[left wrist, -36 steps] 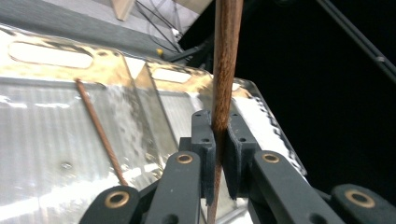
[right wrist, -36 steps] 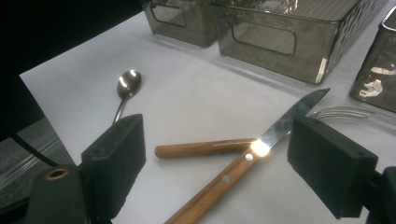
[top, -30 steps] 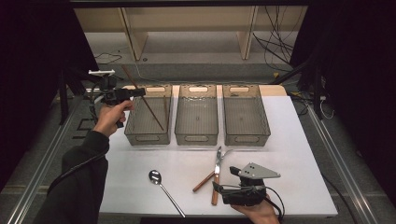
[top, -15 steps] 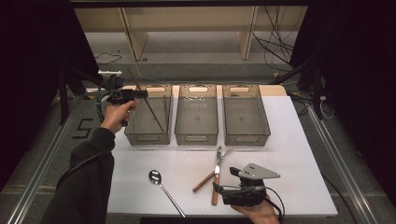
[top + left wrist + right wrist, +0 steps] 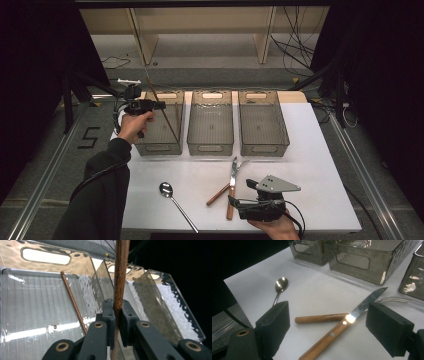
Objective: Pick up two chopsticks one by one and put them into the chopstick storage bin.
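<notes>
A thin wooden chopstick [image 5: 119, 277] stands clamped between the two black jaws of the left gripper [image 5: 116, 315], whose pads press on it from either side with no gap left around the stick. In the high view that chopstick [image 5: 162, 107] slants from above the far left corner of the table down into the left bin [image 5: 150, 145], and the left gripper [image 5: 159, 105] hangs over that bin's left wall, held by the person's left hand [image 5: 134, 125]. The left gripper view shows a second chopstick [image 5: 73, 302] lying on a slant inside the same clear bin. Just right of it stand the middle bin [image 5: 210, 145] and the right bin [image 5: 263, 147], all three in a row along the far half of the white table [image 5: 320, 165]. At the near edge, the right gripper [image 5: 235, 200] rests low on the table in the person's right hand [image 5: 275, 227], its jaws spread wide and gripping nothing. Between and just beyond those jaws lie a wooden-handled knife [image 5: 342, 326] and a wooden-handled fork [image 5: 322, 318], crossing each other, the knife on top. A metal spoon [image 5: 175, 200] lies apart, to their left.
</notes>
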